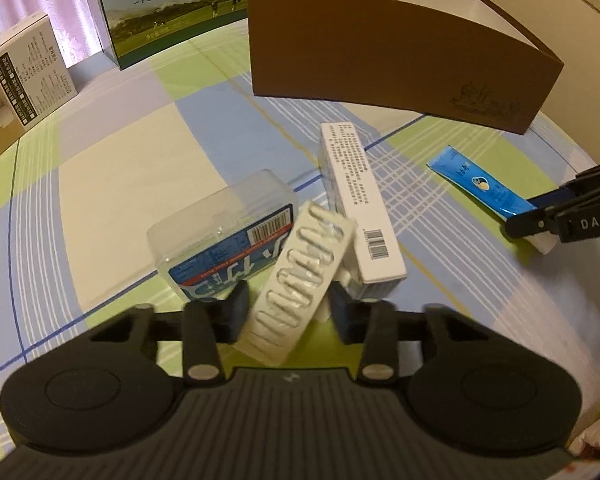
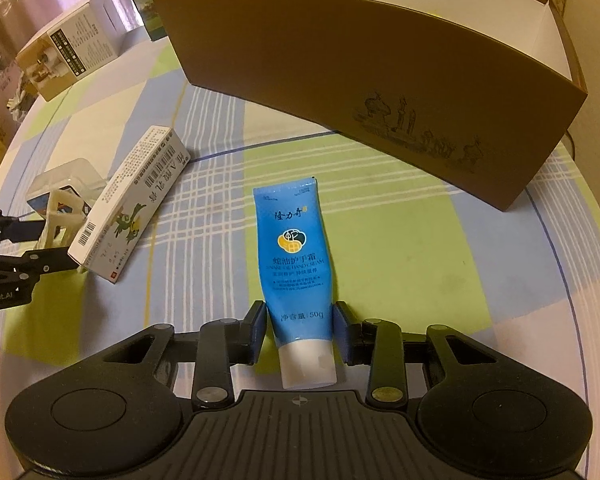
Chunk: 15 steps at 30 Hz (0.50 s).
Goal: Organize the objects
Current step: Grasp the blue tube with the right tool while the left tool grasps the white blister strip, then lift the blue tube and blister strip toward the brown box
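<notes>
Tube (image 2: 296, 264): blue, white cap; "SNAKE OIL HAND CREAM" and "50g" legible, plus Chinese characters and a yellow-and-dark round logo; lying flat on the cloth (image 2: 400, 208), long axis straight away from the right wrist camera, cap toward the camera, crimped end toward the brown box (image 2: 380, 92)
Right gripper (image 2: 300, 330): jaws set on either side of the tube just above the cap, left pad touching, right pad close; cannot tell whether clenched; "DAS" readable on its body in the left view
Tray (image 1: 300, 280): white plastic with a row of oblong cells, tilted, long axis running up and to the right, far end leaning on the carton
Left gripper (image 1: 288, 312): jaws spread either side of the tray's near end, a gap on each side, not clenched; "RobotAI" partly readable in the right view
Carton (image 1: 360, 208): white, barcode and dense Chinese print, green cartoon figure on one face; lying on the cloth with long axis toward the brown box
Clear case (image 1: 224, 232): blue-and-red label with barcode, just left of the tray
Brown box: open top, white inside, dark line drawing printed low on the front wall
Milk box (image 1: 172, 0): "PURE MILK", cow picture, behind at the back
Left box (image 1: 24, 88): tan, black printed table, text too small to read
</notes>
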Available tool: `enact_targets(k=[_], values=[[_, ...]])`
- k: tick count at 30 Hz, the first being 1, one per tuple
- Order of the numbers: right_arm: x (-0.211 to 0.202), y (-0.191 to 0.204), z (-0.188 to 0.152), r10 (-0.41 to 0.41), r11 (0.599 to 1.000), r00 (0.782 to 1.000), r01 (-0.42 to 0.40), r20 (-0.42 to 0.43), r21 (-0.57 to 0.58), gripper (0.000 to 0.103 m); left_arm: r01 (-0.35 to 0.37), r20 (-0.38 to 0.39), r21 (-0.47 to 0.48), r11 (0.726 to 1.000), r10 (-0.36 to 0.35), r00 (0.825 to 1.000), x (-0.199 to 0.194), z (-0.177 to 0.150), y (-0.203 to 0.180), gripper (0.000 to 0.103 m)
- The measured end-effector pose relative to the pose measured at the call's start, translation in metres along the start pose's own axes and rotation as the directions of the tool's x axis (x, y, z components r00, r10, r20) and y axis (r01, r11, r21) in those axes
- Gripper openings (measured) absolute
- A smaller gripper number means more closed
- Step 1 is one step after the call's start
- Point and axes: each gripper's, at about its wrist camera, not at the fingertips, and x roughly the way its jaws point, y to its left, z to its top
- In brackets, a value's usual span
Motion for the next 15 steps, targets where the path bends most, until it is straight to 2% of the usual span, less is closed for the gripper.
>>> enact_targets(k=[2, 8, 15], values=[[0.0, 0.0, 0.0, 0.002, 1.0, 1.0, -0.002, 0.002, 0.0, 0.034, 0.003, -0.009, -0.025, 1.0, -0.003, 1.0, -0.003, -0.002, -0.001, 0.026], [0.0, 0.001, 0.0, 0.001, 1.0, 1.0, -0.001, 0.011, -0.016, 0.035, -0.052, -0.087, -0.123, 0.991, 0.041, 0.995, -0.01, -0.012, -0.004, 0.024], [0.005, 0.005, 0.0, -0.014, 0.997, 0.999, 0.018, 0.052, -0.07, 0.038, -0.052, -0.126, -0.219, 0.974, 0.025, 0.992, -0.014, -0.017, -0.003, 0.024]])
